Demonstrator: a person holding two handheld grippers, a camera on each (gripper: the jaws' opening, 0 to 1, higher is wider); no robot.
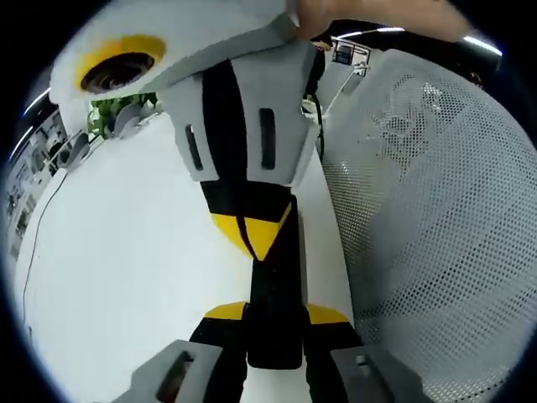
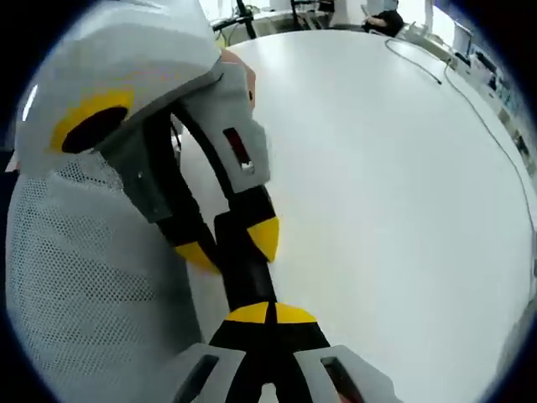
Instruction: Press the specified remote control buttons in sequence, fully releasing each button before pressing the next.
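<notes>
A slim black remote (image 1: 274,302) is clamped at one end by the left gripper (image 1: 275,323) and at the other by the right gripper (image 1: 252,231), apparently just above the white table (image 1: 126,252); a white mesh sleeve (image 1: 436,218) is seen beside it.

In the right gripper view, the remote (image 2: 243,269) is held between the right gripper (image 2: 270,317) and the left gripper (image 2: 228,245).

Black remote (image 1: 274,311), yellow-tipped jaws, white table (image 1: 126,269), white perforated mesh (image 1: 436,218).

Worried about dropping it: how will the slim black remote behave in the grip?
Probably stiff: the remote runs straight between the left gripper and right gripper without sagging. Likely light, being slim. Its plain dark sides may slip.
</notes>
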